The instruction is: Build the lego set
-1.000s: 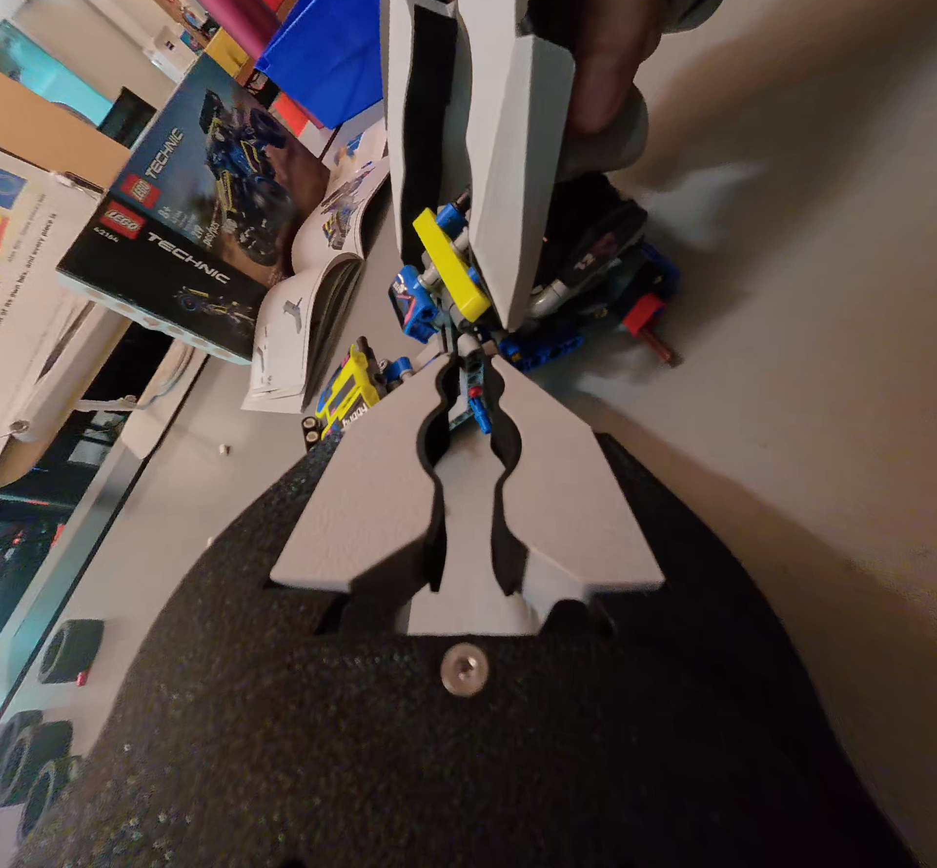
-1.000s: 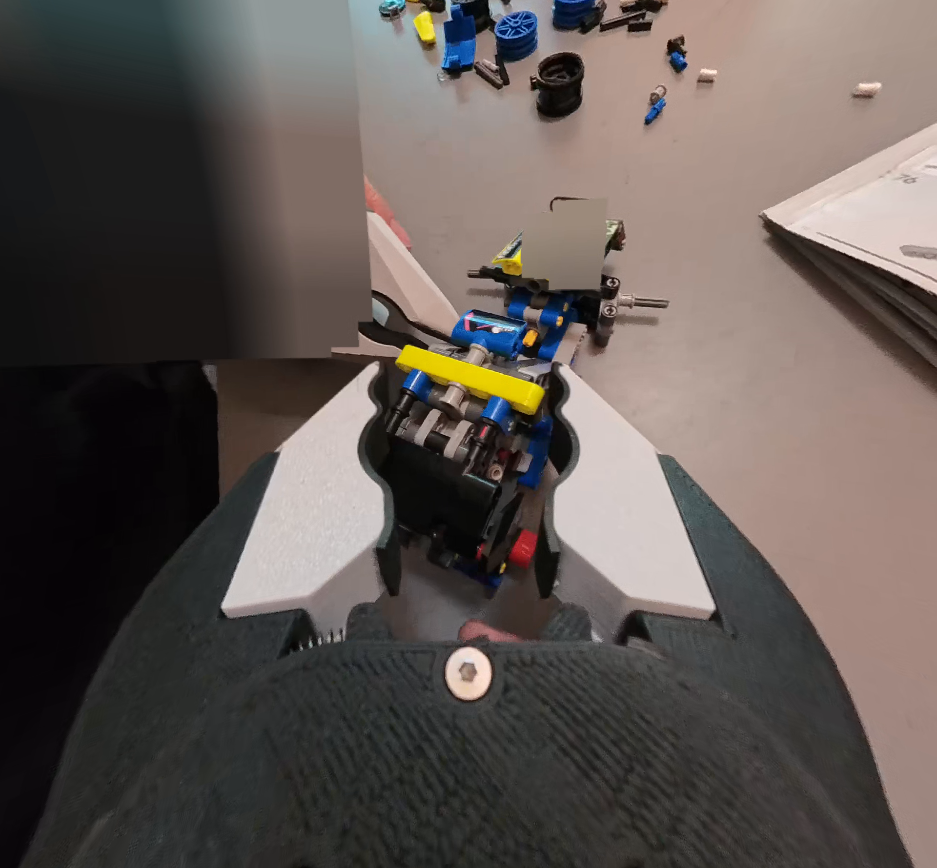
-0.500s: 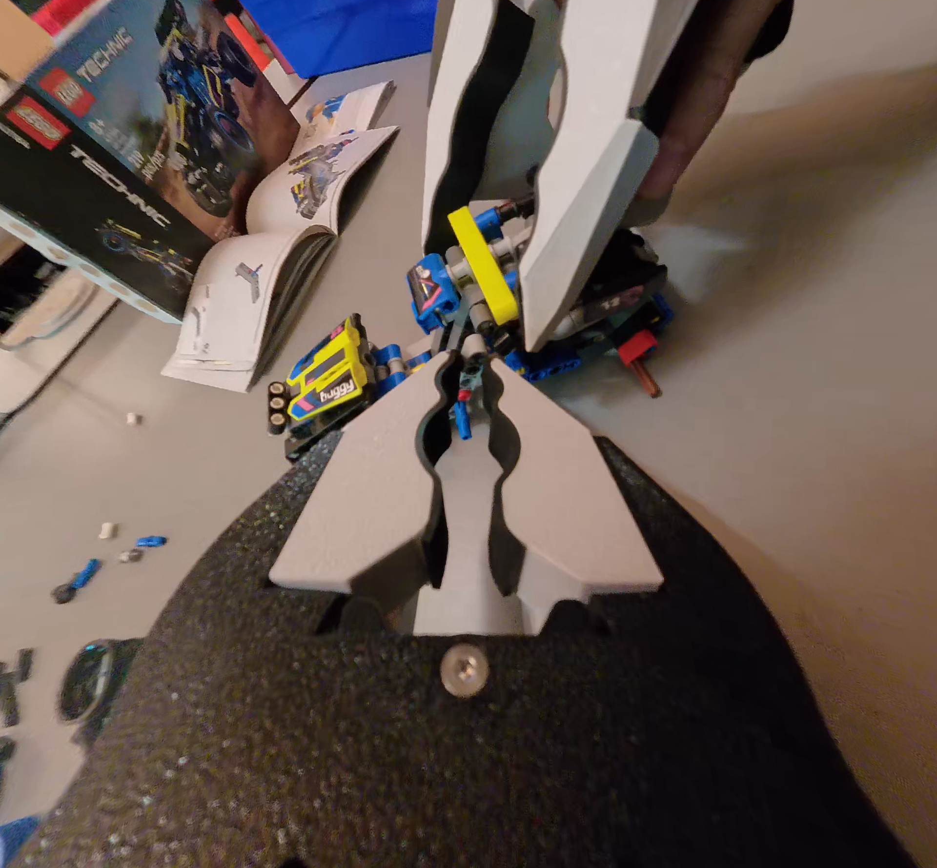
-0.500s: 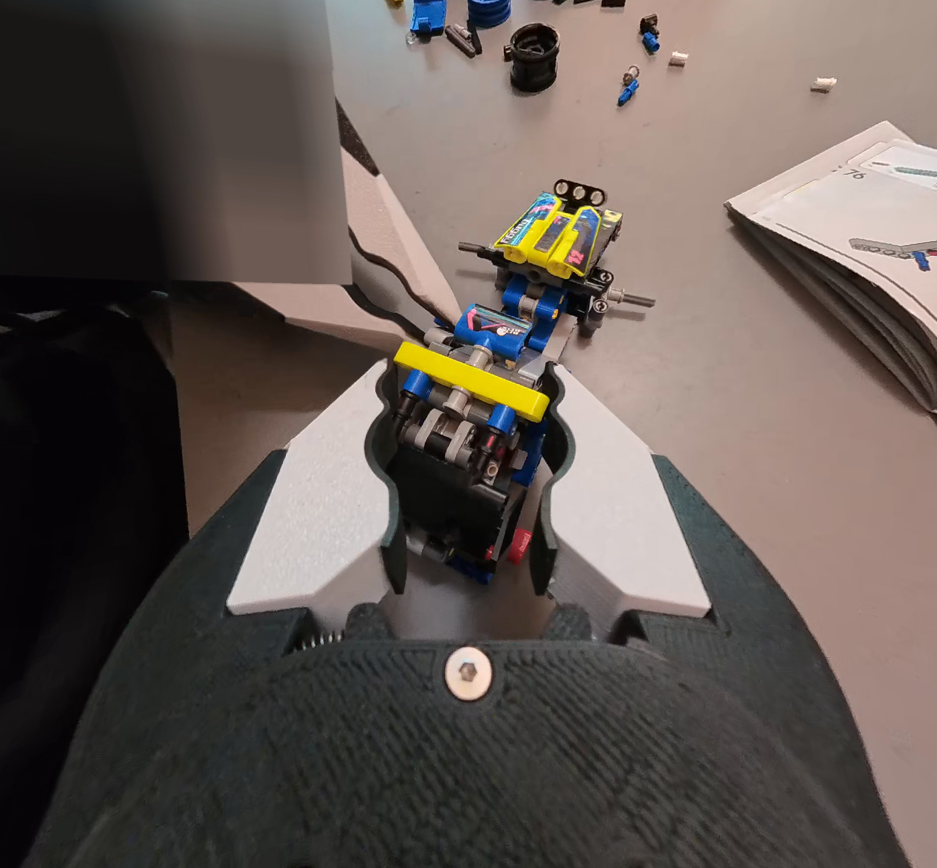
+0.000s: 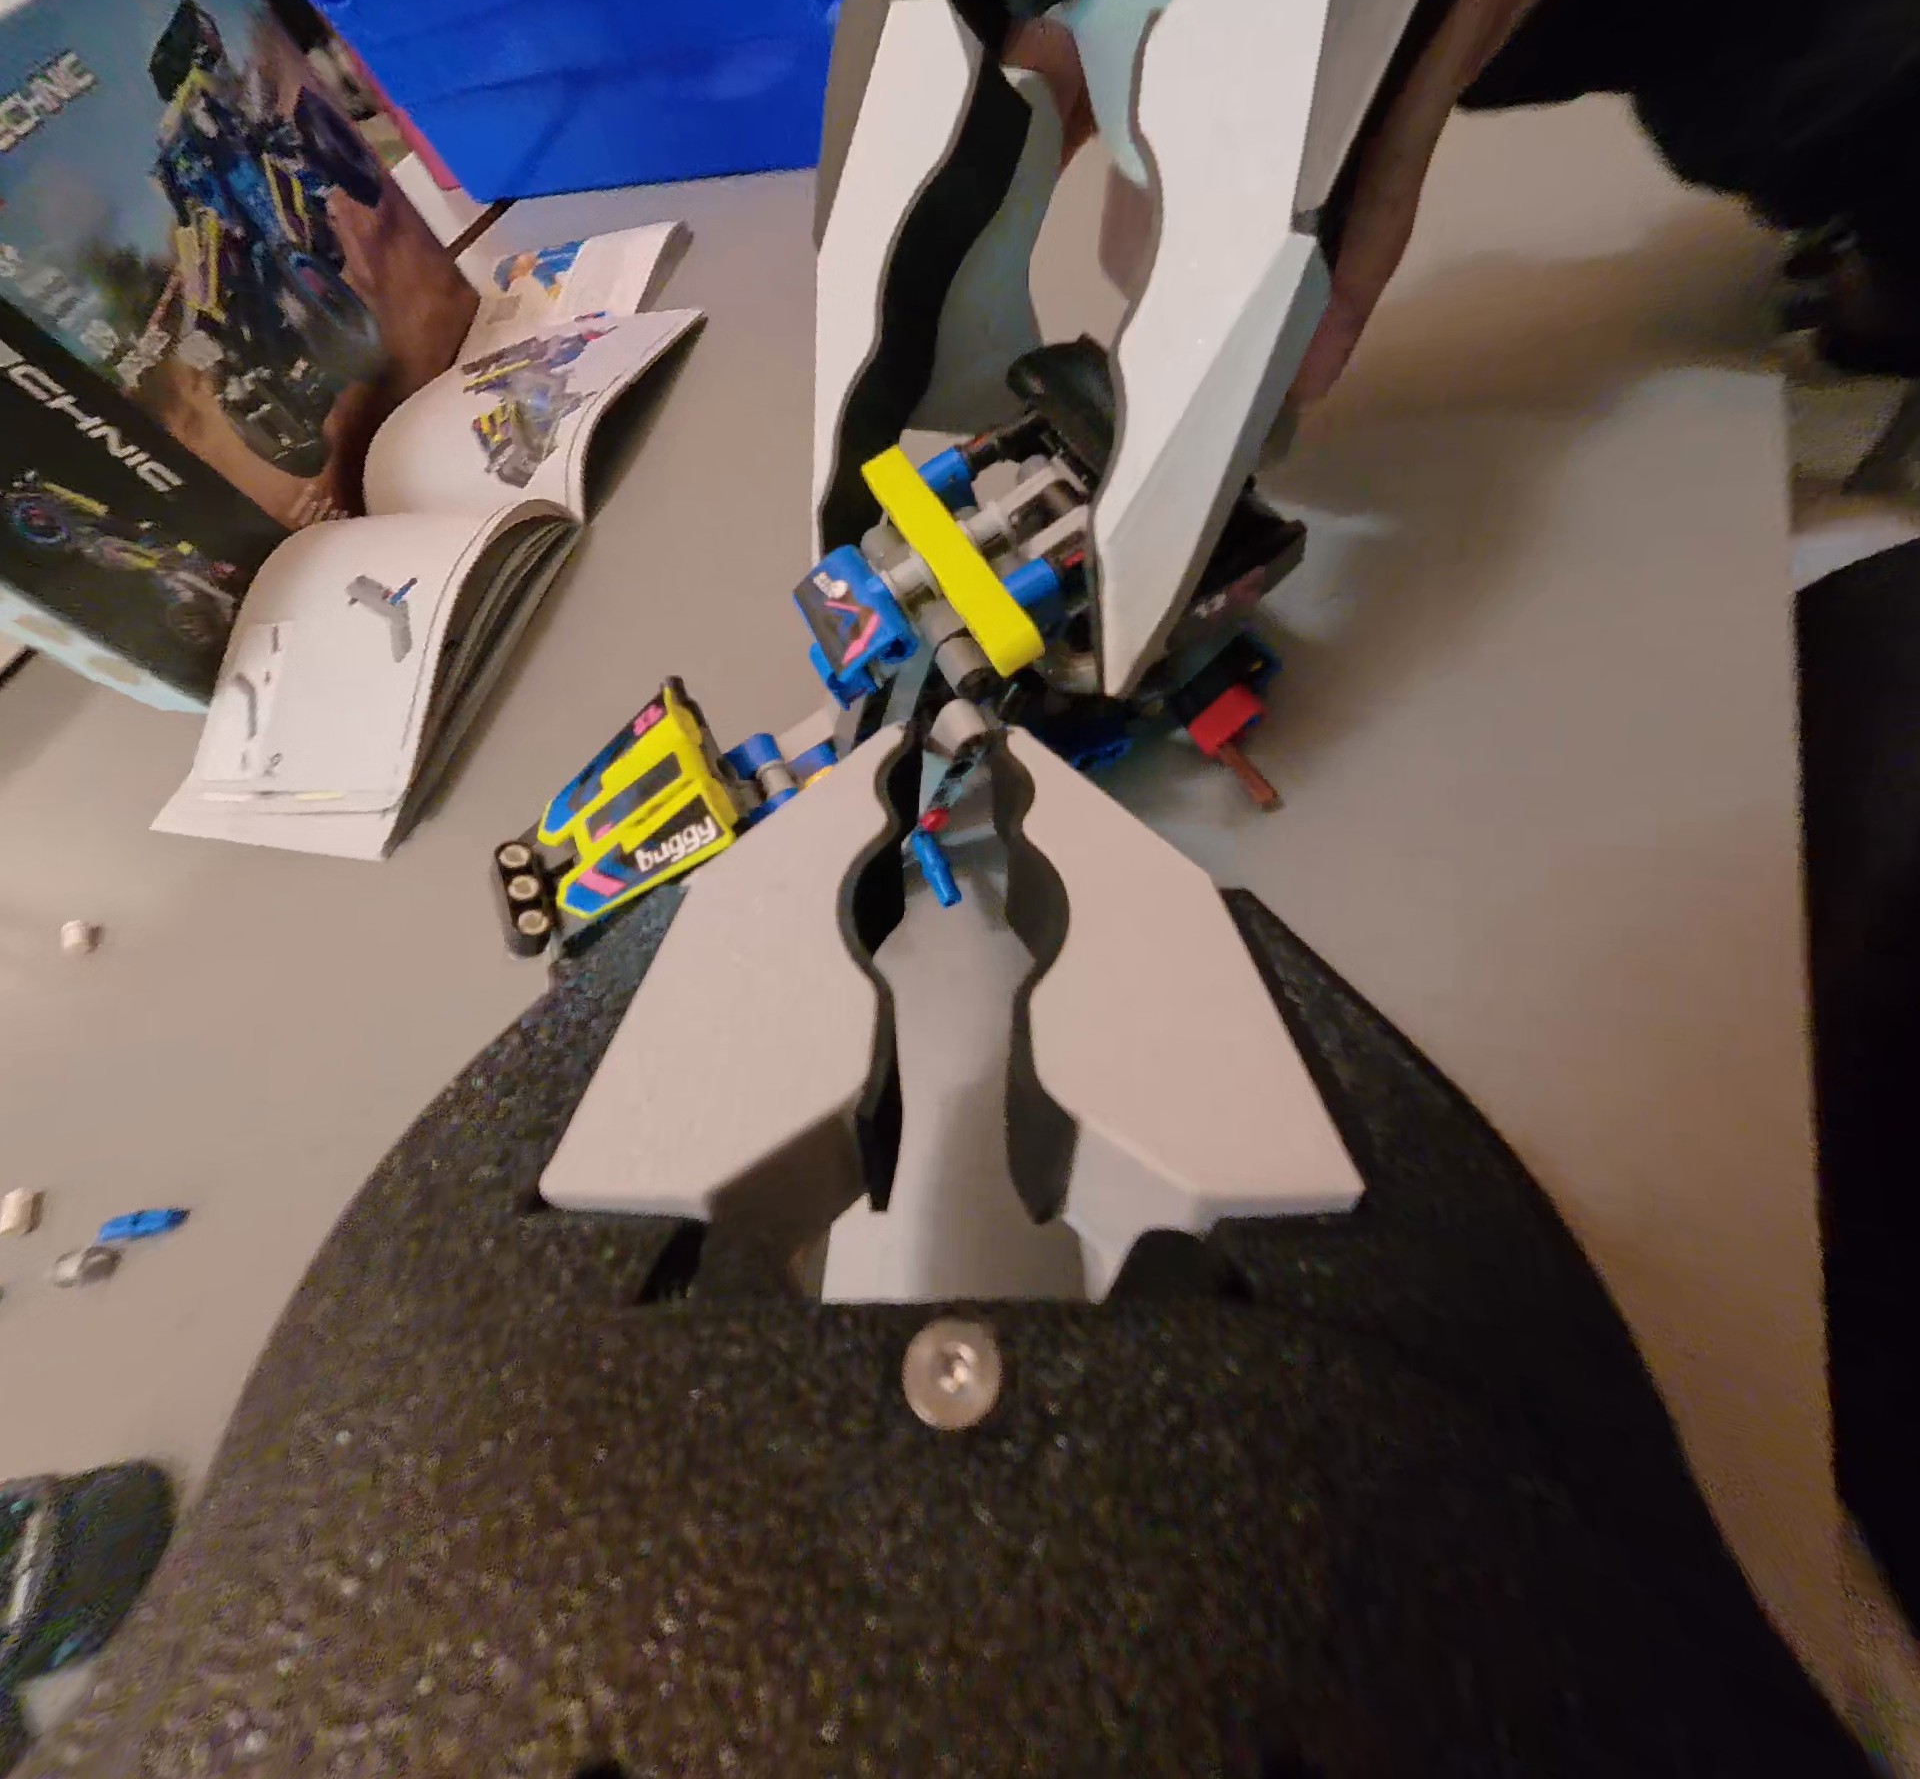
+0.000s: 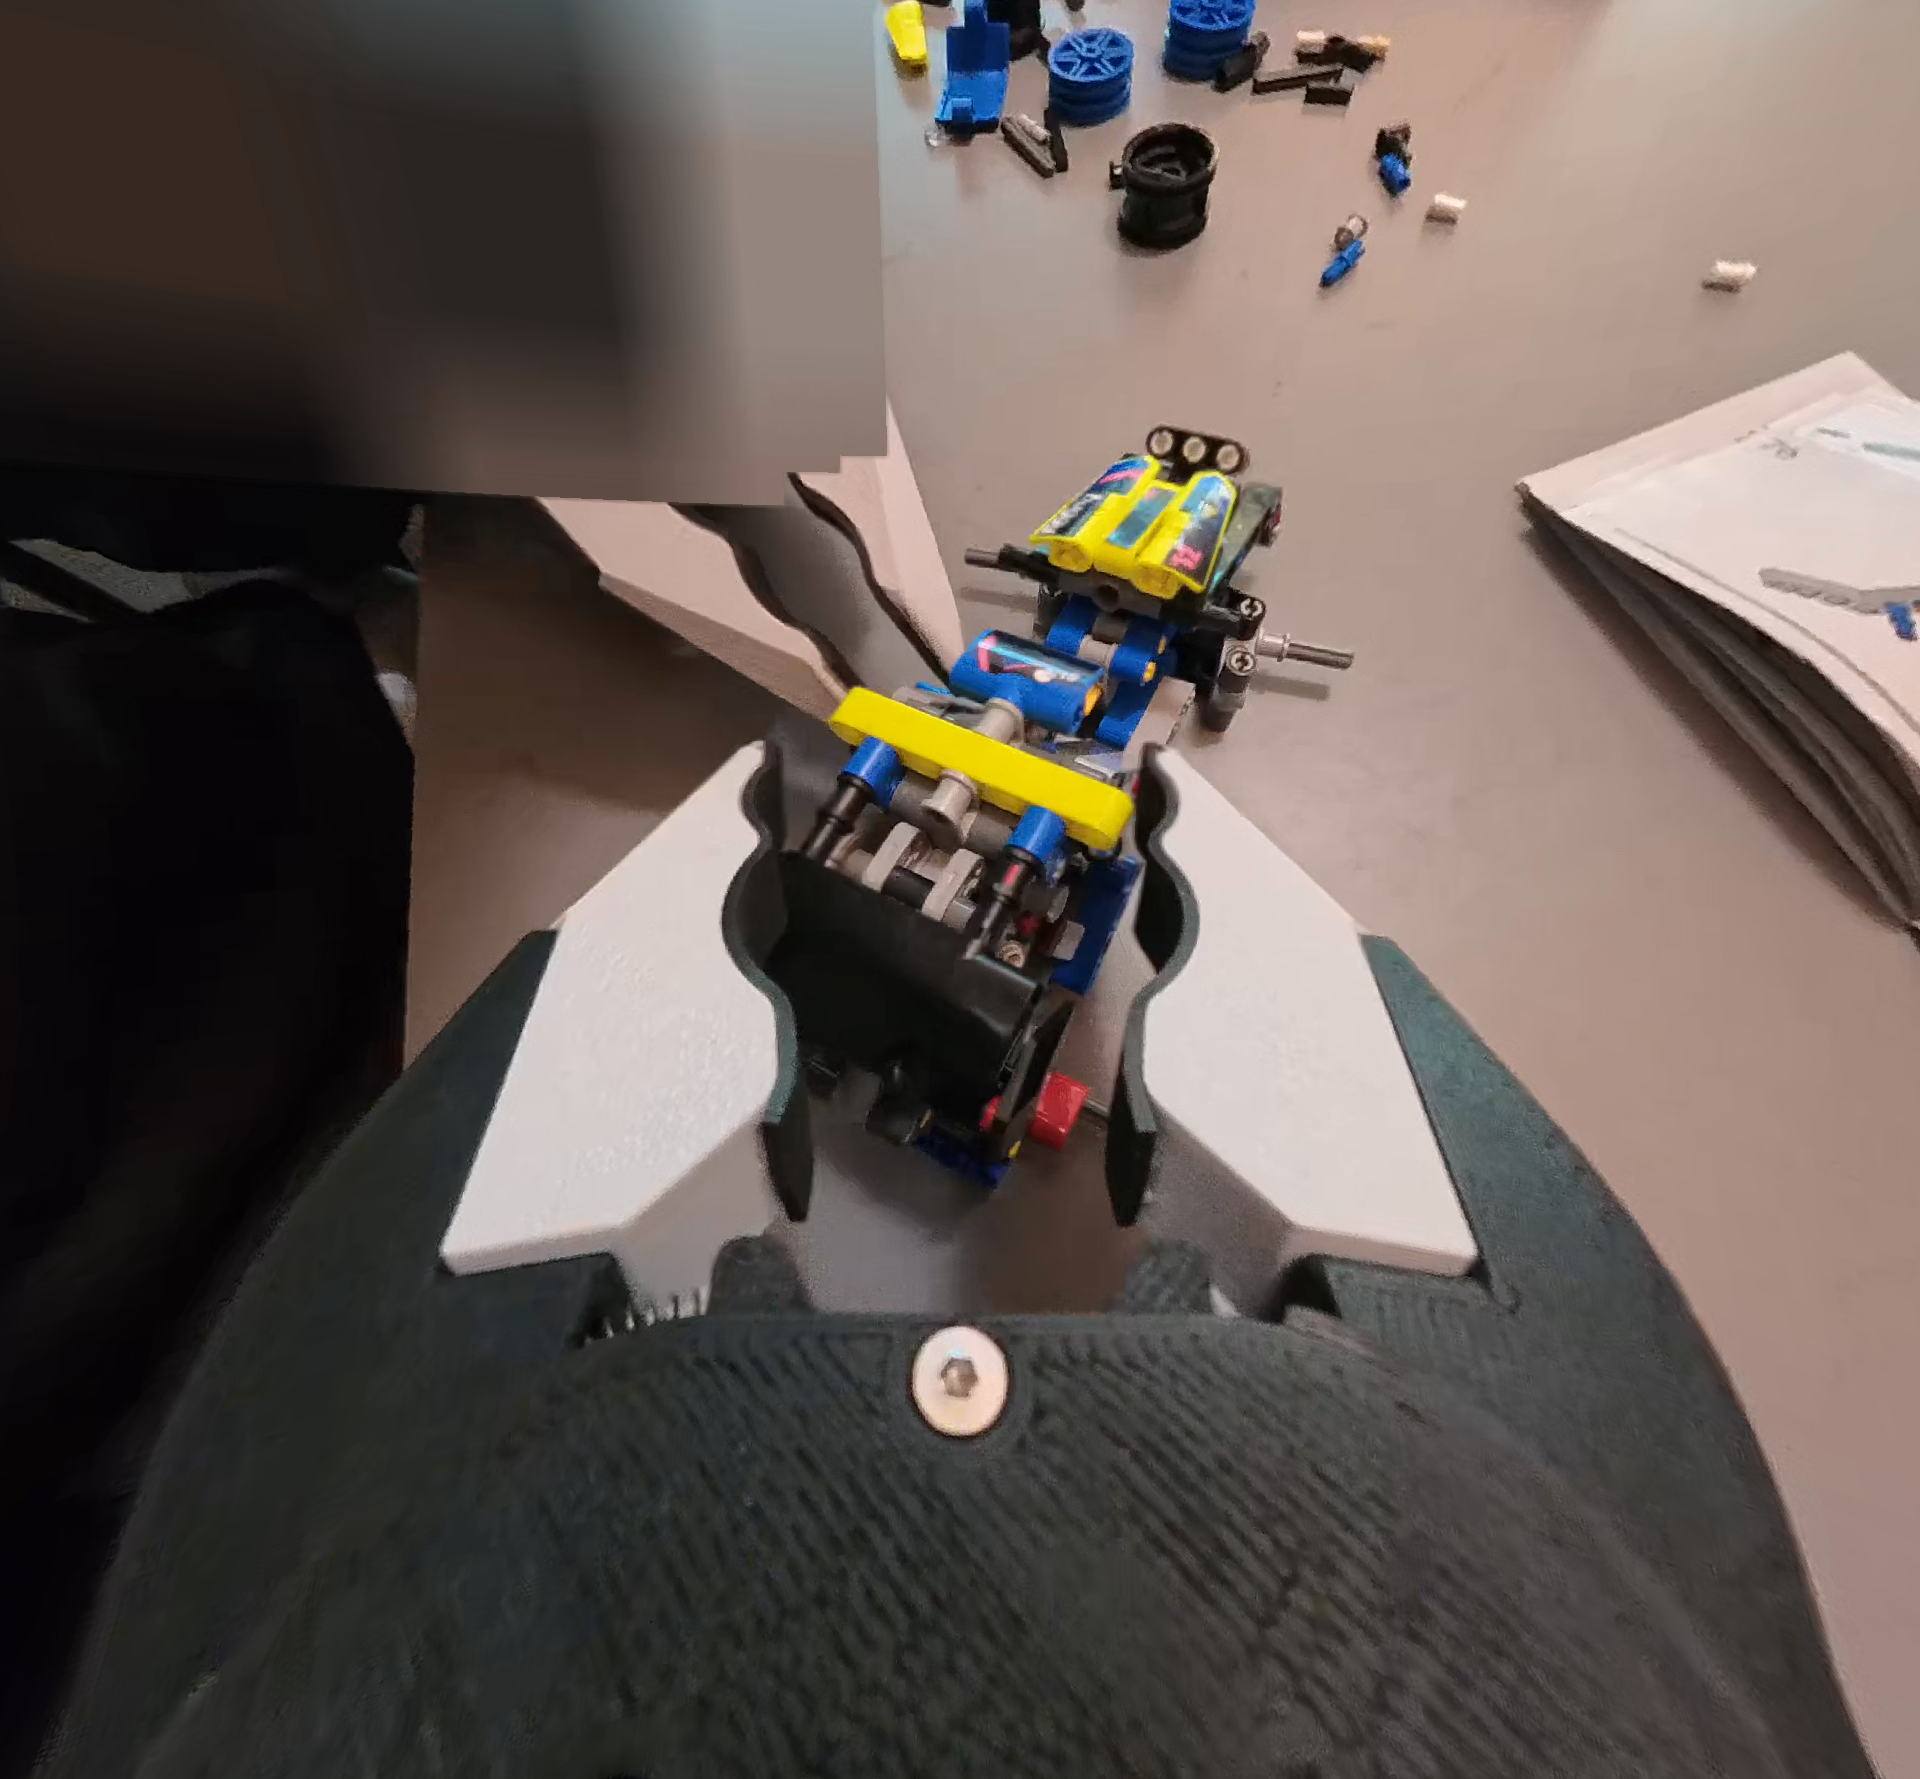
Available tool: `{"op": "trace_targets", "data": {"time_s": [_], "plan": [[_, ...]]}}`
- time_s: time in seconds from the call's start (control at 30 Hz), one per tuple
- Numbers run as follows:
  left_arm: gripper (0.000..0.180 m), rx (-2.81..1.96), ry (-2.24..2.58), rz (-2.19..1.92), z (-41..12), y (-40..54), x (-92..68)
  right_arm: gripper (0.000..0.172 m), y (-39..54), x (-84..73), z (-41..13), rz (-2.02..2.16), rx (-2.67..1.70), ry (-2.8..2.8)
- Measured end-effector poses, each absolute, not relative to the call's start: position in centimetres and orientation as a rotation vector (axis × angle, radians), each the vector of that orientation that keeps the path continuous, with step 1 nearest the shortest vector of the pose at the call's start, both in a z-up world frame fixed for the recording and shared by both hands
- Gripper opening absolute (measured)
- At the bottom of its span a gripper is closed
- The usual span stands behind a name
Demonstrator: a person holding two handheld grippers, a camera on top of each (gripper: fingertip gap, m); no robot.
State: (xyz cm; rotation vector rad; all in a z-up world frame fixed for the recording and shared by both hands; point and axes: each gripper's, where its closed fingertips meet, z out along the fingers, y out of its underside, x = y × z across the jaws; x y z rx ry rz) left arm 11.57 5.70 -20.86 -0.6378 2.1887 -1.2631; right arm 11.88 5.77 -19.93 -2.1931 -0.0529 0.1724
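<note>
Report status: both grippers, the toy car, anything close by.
Right gripper clamped around toy car's rear. Left gripper closed on its mid-frame. Car's nose on table. Open booklet beside it.

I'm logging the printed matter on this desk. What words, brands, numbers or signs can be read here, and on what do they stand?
I do not copy writing out; these things bear it.
Box: brand mark and large lettering, legible.
Toy buggy, yellow panel: one white word, legible.
Toy buggy, blue block: small sticker marks, blurred.
Booklet: small step numbers on the open page, too blurred to read.
</note>
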Motion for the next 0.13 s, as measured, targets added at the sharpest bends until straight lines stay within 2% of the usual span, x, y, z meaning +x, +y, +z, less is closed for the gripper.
{"op": "trace_targets", "data": {"time_s": [0.03,0.13], "plan": [[0.01,-0.643,2.189,-1.305,-20.59,5.72,11.52,0.072,5.71,11.79,-19.61,0.165,-2.185,-0.057],[0.009,-0.655,2.237,-1.37,-20.58,5.65,11.23,0.074,5.57,11.84,-19.32,0.143,-2.191,-0.019]]}}
